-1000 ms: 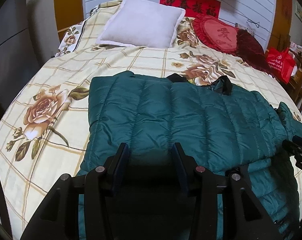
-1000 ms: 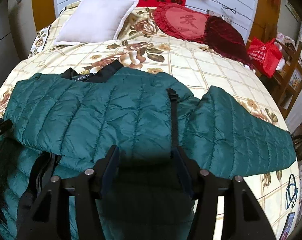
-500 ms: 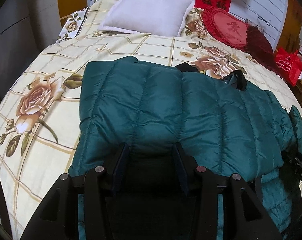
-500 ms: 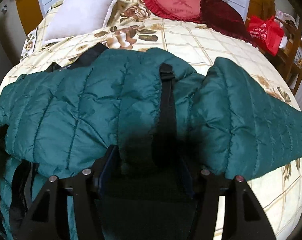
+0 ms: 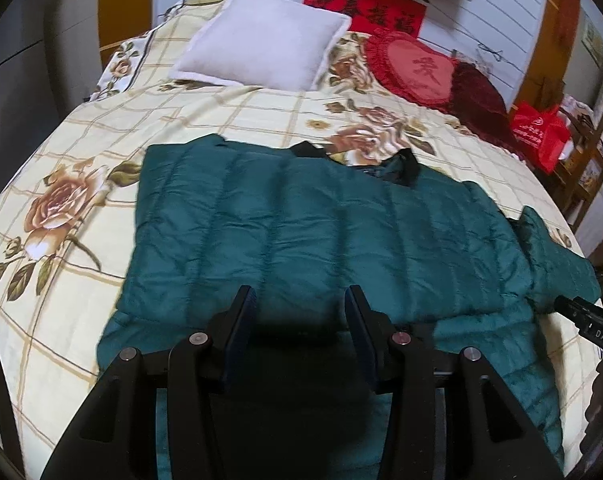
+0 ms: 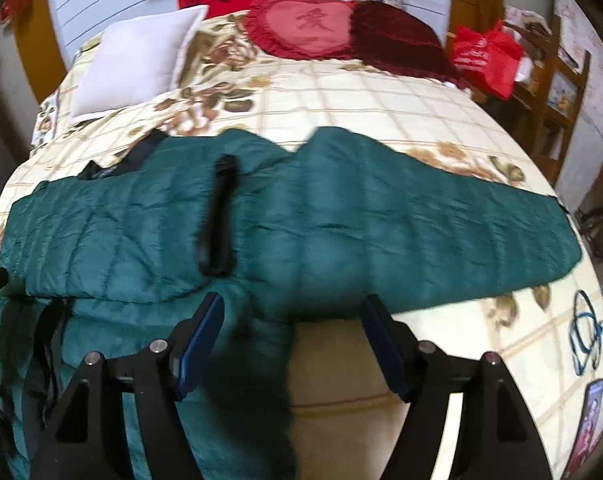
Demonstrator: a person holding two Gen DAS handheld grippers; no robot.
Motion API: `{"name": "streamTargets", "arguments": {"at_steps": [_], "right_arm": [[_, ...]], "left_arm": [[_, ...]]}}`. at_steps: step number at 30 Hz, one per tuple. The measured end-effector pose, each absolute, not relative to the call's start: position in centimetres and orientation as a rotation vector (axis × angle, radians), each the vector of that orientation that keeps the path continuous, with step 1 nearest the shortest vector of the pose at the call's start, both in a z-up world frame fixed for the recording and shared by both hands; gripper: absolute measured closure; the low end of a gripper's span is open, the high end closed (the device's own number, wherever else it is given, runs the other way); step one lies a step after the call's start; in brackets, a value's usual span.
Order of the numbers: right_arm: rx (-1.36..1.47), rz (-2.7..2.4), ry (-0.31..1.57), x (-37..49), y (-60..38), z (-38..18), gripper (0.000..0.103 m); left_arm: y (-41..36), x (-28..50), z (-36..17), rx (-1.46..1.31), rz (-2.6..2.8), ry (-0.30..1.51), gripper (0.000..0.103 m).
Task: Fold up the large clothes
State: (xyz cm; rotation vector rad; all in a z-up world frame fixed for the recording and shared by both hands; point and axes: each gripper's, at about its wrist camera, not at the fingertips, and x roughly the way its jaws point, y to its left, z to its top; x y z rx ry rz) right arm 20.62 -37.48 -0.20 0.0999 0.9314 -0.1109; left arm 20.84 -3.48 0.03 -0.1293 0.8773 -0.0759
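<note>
The dark green quilted puffer jacket (image 5: pixel 321 236) lies spread across the cream floral-print bed (image 5: pixel 81 240), directly ahead of both tools, its upper part doubled over toward them so that a folded edge runs just beyond the fingertips. One sleeve (image 6: pixel 441 216) stretches away to the right of the right tool (image 6: pixel 293 328), and a black strap (image 6: pixel 219 216) lies on the green fabric just ahead of that tool's left finger.

The left tool (image 5: pixel 301 324) has its fingers part-way spread, with dark jacket fabric filling the gap between them; shadow hides whether the pads actually press on it, so I cannot tell if it is pinching. The right tool's jaws are opening, spread wide, and nothing is gripped: the jacket's edge and bare bedcover sit between the fingers without touching the pads.

The jacket should be light, puffy and springy, with a slick shell that slides on itself and tends to unfold. Taking hold looks best at a seam, hem or cuff, where the layers are thin and stitched, rather than on a fat quilted panel. The loose sleeve probably wants gripping near its cuff.
</note>
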Motion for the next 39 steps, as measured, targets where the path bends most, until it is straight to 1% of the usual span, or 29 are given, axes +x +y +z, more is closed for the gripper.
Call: {"name": "streamTargets", "arguments": {"at_steps": [7, 14, 20, 27, 33, 39], "right_arm": [[0.115, -0.151, 0.928, 19.0, -40.5, -0.1, 0.028], [0.132, -0.199, 0.933, 18.5, -43.6, -0.8, 0.027], [0.17, -0.286, 0.94, 19.1, -48.2, -1.7, 0.027], [0.313, -0.448, 0.949, 19.5, -56.0, -3.6, 0.027], [0.459, -0.52, 0.938, 19.8, -61.2, -5.2, 0.027], [0.541, -0.549, 0.895, 20.9, -63.7, -5.9, 0.021]], "left_arm": [[-6.0, 20.8, 0.4, -0.085, -0.106, 0.88, 0.075], [-6.6, 20.9, -0.3, -0.069, -0.093, 0.9, 0.076], [-6.6, 20.7, -0.1, -0.056, -0.093, 0.886, 0.075], [-5.9, 20.7, 0.1, -0.044, -0.084, 0.868, 0.075], [-5.8, 20.6, 0.0, 0.02, -0.046, 0.823, 0.076], [-5.4, 20.7, -0.1, 0.031, -0.028, 0.809, 0.075]]}}
